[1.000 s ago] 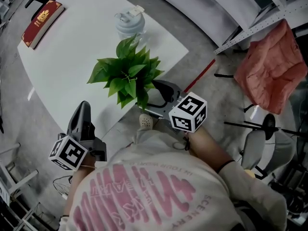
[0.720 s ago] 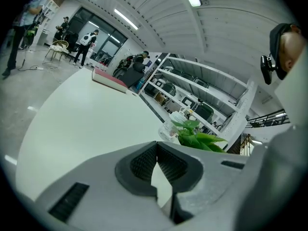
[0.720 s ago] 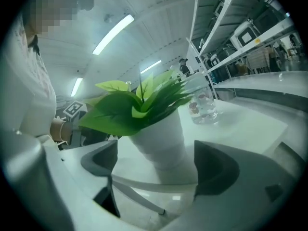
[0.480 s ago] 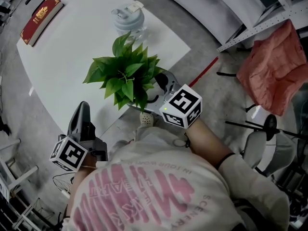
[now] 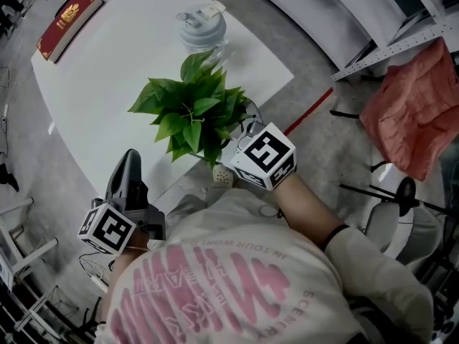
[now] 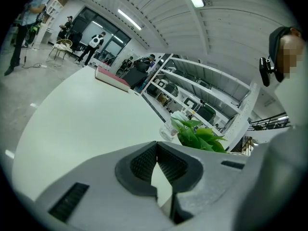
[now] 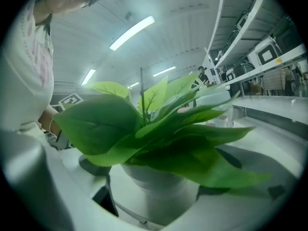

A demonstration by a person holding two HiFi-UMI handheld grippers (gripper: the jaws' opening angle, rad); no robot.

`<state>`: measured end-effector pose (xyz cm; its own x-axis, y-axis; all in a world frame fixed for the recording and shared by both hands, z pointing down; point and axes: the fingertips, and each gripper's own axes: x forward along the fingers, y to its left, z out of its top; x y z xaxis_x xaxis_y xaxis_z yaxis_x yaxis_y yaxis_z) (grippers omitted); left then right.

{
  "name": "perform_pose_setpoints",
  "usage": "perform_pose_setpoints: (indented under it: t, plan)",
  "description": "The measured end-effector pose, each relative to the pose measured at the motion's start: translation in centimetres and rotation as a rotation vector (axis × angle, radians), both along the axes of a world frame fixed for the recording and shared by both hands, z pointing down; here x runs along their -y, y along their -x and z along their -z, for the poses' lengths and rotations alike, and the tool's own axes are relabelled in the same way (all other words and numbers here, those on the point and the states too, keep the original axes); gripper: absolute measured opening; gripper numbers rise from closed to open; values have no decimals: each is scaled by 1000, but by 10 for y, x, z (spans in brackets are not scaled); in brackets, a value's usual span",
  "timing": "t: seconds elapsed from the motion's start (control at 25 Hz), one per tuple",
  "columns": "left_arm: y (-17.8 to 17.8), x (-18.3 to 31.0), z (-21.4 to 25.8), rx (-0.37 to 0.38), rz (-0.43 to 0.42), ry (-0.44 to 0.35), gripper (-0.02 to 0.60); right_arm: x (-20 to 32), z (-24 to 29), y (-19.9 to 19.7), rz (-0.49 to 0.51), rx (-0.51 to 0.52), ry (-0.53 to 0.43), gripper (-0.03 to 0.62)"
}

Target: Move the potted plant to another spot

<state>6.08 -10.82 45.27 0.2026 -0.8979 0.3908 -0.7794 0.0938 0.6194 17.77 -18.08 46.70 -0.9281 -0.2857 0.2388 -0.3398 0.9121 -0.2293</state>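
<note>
The potted plant (image 5: pixel 190 110), with broad green leaves, stands near the right front edge of the white table (image 5: pixel 107 84). Its white pot (image 7: pixel 159 186) sits between the wide-spread jaws of my right gripper (image 5: pixel 240 131). In the right gripper view a gap shows between the pot and the left jaw, so the right gripper (image 7: pixel 161 167) is open around it. Leaves hide the jaw tips from the head view. My left gripper (image 5: pixel 129 160) rests at the table's front edge, left of the plant. It is shut with nothing in it, and the left gripper (image 6: pixel 157 150) has its pads meeting.
A clear lidded bottle (image 5: pixel 202 27) stands just behind the plant. A red book (image 5: pixel 68 24) lies at the table's far left. A pink cloth (image 5: pixel 419 106) hangs to the right, above a chair (image 5: pixel 401 213). Metal shelving (image 6: pixel 192 90) runs beyond the table.
The right gripper's marker cube has rolled and shifted left, closer to the plant. The left gripper has stayed where it was.
</note>
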Motion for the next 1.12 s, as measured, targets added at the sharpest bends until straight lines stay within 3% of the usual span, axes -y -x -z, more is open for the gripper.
perform_pose_setpoints:
  t: [0.56, 1.12]
  plan:
    - [18, 0, -5, -3, 42, 16, 3, 19, 2, 5, -25, 29, 124, 509]
    - [39, -36, -6, -36, 91, -46, 3, 11, 16, 1, -124, 103, 185, 505]
